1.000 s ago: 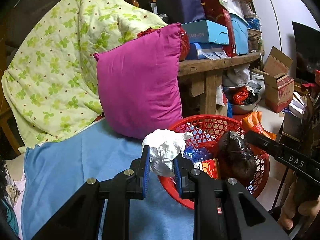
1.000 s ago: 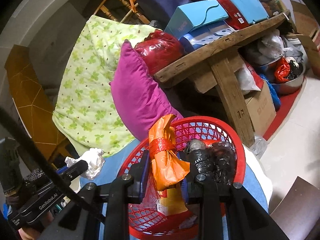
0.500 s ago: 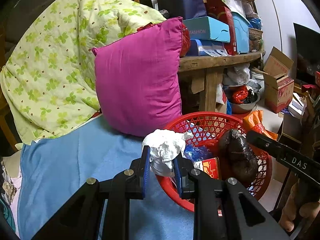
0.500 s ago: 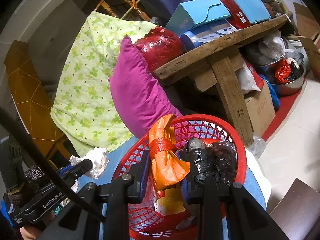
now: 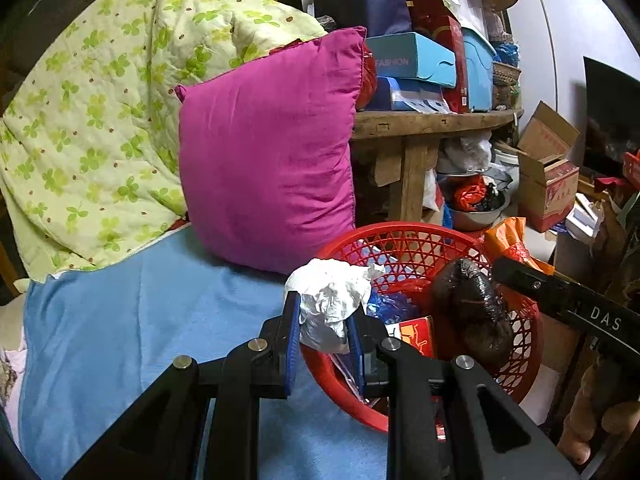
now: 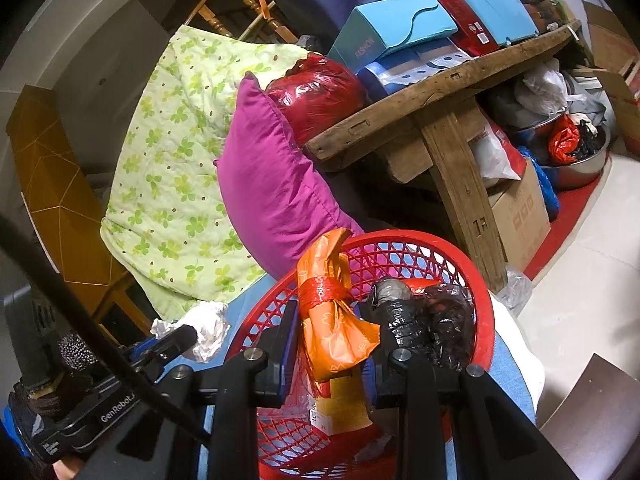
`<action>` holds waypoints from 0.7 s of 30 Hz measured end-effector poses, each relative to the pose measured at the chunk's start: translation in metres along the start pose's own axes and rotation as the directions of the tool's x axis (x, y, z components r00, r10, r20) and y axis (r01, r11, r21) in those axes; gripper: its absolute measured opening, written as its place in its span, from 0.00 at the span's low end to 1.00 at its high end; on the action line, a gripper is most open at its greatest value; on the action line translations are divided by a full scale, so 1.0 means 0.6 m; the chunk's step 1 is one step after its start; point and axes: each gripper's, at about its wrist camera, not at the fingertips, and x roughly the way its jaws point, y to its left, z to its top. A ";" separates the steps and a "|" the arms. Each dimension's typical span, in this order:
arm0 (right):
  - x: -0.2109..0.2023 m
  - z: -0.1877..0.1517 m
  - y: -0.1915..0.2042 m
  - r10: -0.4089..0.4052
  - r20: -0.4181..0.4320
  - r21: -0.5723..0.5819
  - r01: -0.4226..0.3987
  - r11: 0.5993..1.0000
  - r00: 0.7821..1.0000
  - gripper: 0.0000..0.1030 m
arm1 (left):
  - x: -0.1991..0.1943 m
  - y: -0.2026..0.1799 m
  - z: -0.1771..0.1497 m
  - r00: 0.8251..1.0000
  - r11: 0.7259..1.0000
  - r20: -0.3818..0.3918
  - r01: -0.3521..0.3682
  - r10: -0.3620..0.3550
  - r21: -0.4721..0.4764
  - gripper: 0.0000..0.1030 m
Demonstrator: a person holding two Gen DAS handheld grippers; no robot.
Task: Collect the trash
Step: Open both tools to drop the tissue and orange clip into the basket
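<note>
A red mesh basket (image 5: 416, 236) (image 6: 472, 264) stands on a blue blanket (image 5: 120, 320). It holds a black plastic bag (image 5: 472, 312) (image 6: 436, 320), a red and yellow box (image 5: 416, 332) and blue wrapping. My left gripper (image 5: 323, 320) is shut on a crumpled white tissue (image 5: 332, 300), held at the basket's near left rim; the tissue also shows in the right wrist view (image 6: 204, 328). My right gripper (image 6: 331, 344) is shut on an orange plastic bag (image 6: 332, 312) tied with red, held over the basket.
A magenta pillow (image 5: 268, 160) leans behind the basket against a green floral quilt (image 5: 100, 120). A wooden table (image 6: 432, 92) piled with boxes stands to the right. Cardboard boxes (image 5: 548, 176) and a metal bowl (image 5: 476, 208) sit on the floor.
The left gripper with the tissue has moved slightly toward the basket. The right gripper holds the orange bag in nearly the same place over the basket.
</note>
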 end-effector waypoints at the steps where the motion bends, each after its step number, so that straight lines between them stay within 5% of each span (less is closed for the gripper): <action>1: 0.001 0.000 0.000 0.001 0.000 0.004 -0.001 1.000 1.000 0.29 | 0.002 0.001 0.000 1.000 1.000 0.001 0.013 -0.013 -0.004 0.23; 12: 0.004 0.003 0.002 0.004 0.015 0.025 -0.004 1.000 1.000 0.30 | 0.024 -0.016 0.020 0.994 0.994 0.033 0.106 -0.107 0.028 0.26; 13: 0.003 0.003 0.002 0.006 0.015 0.028 -0.006 1.000 1.000 0.30 | 0.025 -0.018 0.021 0.994 0.994 0.036 0.106 -0.107 0.029 0.29; 16: 0.000 0.006 -0.005 0.007 0.017 0.048 -0.008 0.999 1.000 0.30 | 0.024 -0.018 0.022 0.993 0.994 0.051 0.109 -0.110 0.023 0.64; 21: -0.009 0.010 -0.024 0.006 0.035 0.098 -0.009 0.995 0.999 0.31 | 0.013 -0.018 0.016 0.991 0.993 0.061 0.117 -0.119 0.036 0.66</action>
